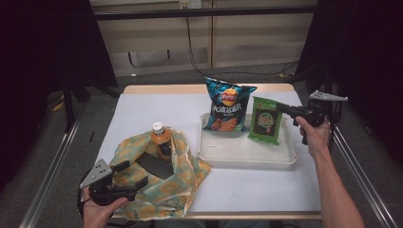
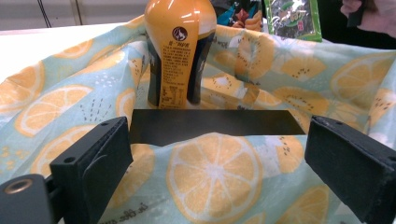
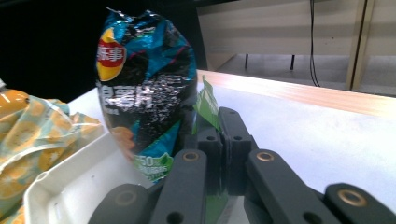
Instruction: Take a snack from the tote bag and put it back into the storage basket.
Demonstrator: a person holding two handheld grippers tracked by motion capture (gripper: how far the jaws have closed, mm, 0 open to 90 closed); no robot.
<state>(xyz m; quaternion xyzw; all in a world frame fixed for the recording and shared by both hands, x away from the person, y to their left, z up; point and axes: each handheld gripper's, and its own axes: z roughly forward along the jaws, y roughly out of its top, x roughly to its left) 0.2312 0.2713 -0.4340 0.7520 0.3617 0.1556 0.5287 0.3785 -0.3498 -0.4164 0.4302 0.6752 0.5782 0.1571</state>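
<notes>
— Black jaws sit closest in the right gripper view; what are they doing?

— Those of the right gripper (image 3: 224, 154) are pinched together on the edge of the green packet (image 1: 266, 120), whose thin green film pokes up between the pads. In the high view that packet stands upright at the right end of the white tray (image 1: 247, 154), with the gripper clamping its upper right corner.

— Any writing on it?

— Its front shows a dark panel with a picture; the print is too small to read.

— And beside it?

— A blue chip bag (image 1: 228, 105) stands in the same tray, just left of the packet. It carries a Lay's-style red and yellow logo and large white Chinese characters; near its bottom, in the right gripper view, "50" is legible.

— Farther out?

— A cloth bag (image 1: 183, 178) printed with orange slices lies left of the tray, with an orange bottle (image 1: 160, 139) upright inside it. The bottle's label has a round dark emblem and fine print I cannot read.

— The other hand?

— The left gripper (image 1: 130, 173) rests at the bag's near edge, jaws spread wide, nothing clamped between them.
</notes>
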